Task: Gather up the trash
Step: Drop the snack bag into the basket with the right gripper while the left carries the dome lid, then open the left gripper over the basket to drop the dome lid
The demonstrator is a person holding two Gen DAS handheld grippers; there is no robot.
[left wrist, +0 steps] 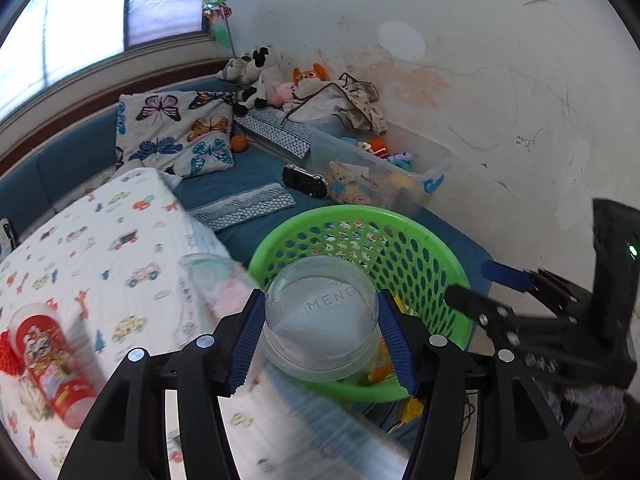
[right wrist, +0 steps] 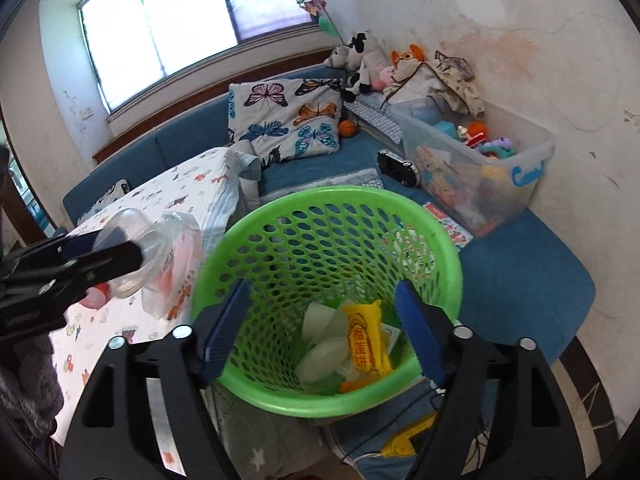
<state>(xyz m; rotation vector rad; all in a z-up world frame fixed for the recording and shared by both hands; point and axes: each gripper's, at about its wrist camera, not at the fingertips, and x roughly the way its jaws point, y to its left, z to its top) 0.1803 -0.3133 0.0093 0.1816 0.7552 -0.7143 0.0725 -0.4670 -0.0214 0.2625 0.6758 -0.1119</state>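
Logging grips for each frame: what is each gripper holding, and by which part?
Left gripper clamps the clear plastic cup across its side walls. Right gripper holds nothing, open above the green basket.

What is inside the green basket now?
The green basket holds a yellow wrapper and pale plastic lids. Anything beneath them is covered. The left tool holds a clear cup, not yet inside.

Readable text: one word on a cup, some print on a wrapper

The clear plastic cup [left wrist: 321,322] carries the raised letters "MENG" on its base, with a smaller line beneath too faint to read. The yellow snack wrapper [right wrist: 367,339] lying in the green basket [right wrist: 448,240] has red Chinese characters down its length, too blurred to make out.
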